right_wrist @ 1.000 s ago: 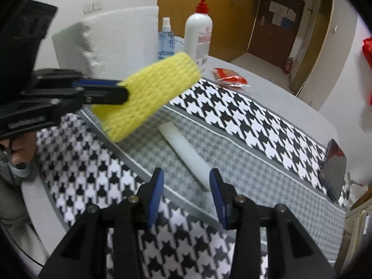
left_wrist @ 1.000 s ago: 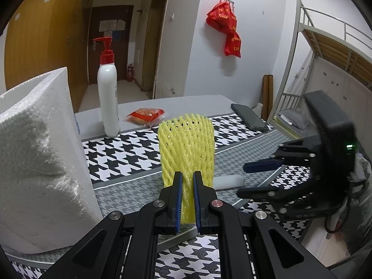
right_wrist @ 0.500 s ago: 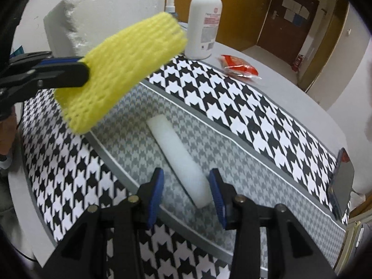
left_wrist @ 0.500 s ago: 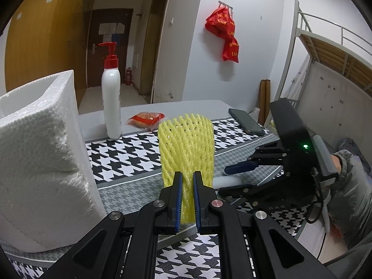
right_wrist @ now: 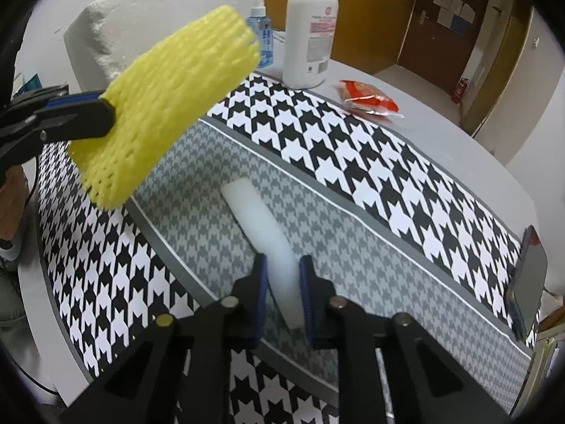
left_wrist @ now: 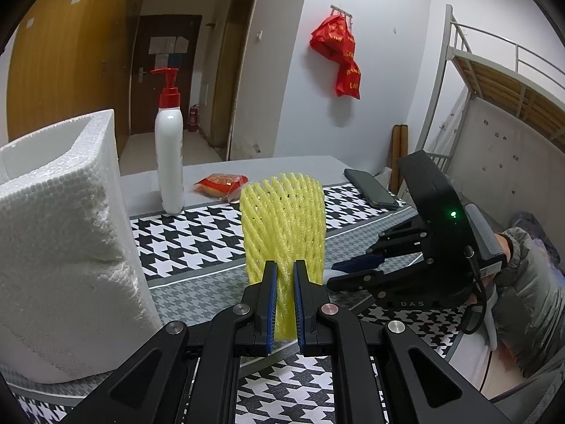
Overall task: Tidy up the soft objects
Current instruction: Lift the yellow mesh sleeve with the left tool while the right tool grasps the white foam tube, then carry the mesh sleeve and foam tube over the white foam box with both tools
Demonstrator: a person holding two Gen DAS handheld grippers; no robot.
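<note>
Right claw (right_wrist: 282, 275) of mine has just been closing and now pinches the near end of the white foam strip (right_wrist: 259, 222), which lies on the grey band of the counter's houndstooth cloth (right_wrist: 353, 134). Left claw (left_wrist: 282, 291) stays clenched on the yellow foam net (left_wrist: 282, 226), held above the counter.

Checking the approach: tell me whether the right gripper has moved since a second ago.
Yes. In the left wrist view the right gripper has come in leftward over the cloth toward the yellow net. Its fingers have just been closing around the white foam strip.
</note>
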